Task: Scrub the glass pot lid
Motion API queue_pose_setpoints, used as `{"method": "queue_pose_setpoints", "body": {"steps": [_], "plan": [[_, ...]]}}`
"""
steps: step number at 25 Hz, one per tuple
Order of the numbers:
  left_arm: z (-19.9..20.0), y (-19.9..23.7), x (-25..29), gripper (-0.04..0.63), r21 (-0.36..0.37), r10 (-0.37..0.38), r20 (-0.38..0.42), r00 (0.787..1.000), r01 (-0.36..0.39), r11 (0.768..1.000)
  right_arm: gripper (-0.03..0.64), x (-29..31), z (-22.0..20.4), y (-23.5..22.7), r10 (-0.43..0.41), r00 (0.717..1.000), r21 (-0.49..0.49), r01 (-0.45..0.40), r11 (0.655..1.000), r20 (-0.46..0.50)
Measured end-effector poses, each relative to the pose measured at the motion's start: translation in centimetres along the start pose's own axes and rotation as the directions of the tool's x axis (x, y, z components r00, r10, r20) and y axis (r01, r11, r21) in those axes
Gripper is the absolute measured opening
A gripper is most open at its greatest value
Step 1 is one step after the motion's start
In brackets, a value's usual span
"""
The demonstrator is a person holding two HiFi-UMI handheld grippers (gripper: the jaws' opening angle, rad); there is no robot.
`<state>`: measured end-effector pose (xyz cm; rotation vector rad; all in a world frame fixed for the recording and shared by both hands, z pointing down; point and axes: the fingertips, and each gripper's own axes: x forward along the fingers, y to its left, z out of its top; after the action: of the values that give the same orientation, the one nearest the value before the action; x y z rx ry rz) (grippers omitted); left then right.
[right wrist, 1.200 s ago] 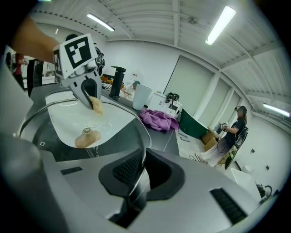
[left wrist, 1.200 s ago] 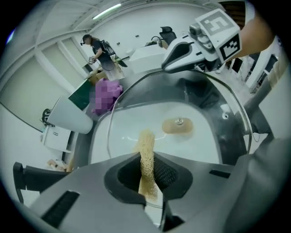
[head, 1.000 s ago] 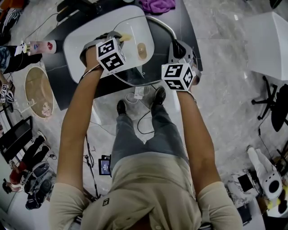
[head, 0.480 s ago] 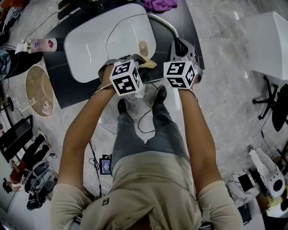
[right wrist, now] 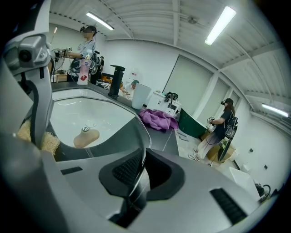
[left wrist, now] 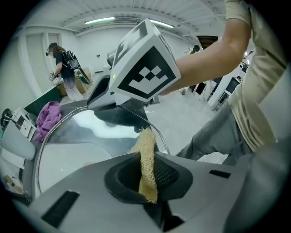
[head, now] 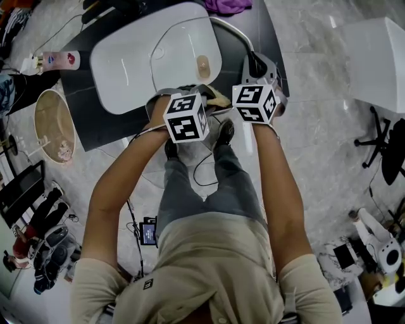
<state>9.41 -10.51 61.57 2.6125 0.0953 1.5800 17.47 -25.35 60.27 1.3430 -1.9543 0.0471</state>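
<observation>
Dark counter fills the top of my head view, with a white oval sink basin set into it at 11 o'clock from my hands. The glass pot lid hangs tilted over the basin's right half, its metal rim arcing up towards 12 o'clock and curving down to my right gripper. That gripper's jaws are clamped on the rim: in the right gripper view the thin metal edge runs straight between the two dark pads, and the glass sweeps away to 10 o'clock over the basin.

My left gripper sits just beside the right one, at its 9 o'clock in the head view. Its jaws are closed on a loofah pad, a pale yellow fibrous strip standing up between the pads. The strip's top end reaches the lid's near rim at 12 o'clock of the jaws; I cannot tell whether it presses on the glass.

A tan lump lies in the basin under the lid. A purple cloth lies on the counter at 12 o'clock, and a bottle with a pink label lies at 10 o'clock.
</observation>
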Motion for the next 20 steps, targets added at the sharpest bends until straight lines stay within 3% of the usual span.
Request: {"method": "queue_pose_setpoints", "body": {"steps": [5,9,14,16,20], "plan": [[-0.8,0.7,-0.2,0.044,-0.010,-0.001,-0.002,1.000,0.001,1.000,0.038,0.1,0.1,0.1,-0.001,1.000,-0.004,0.001,1.000,-0.001],[-4.4,4.7,-0.9,0.044,-0.031,0.108,-0.077,0.991,-0.111,0.993,0.038,0.1,0.2,0.2,-0.001,1.000,-0.002,0.001,1.000,0.004],[-8.9,11.6,-3.8,0.046,-0.077,0.312,-0.148,0.938,-0.326,0.942,0.038,0.1,0.2,0.2,-0.001,1.000,0.008,0.001,1.000,0.000],[-9.2,12.4,-4.5,0.044,-0.099,0.341,-0.137,0.930,-0.355,0.930,0.038,0.2,0.2,0.2,0.001,1.000,0.010,-0.001,1.000,-0.005],[-9.1,11.9,-4.6,0.046,-0.090,0.351,-0.120,0.929,-0.362,0.928,0.038,0.4,0.1,0.2,0.002,1.000,0.004,-0.001,1.000,-0.007]]}}
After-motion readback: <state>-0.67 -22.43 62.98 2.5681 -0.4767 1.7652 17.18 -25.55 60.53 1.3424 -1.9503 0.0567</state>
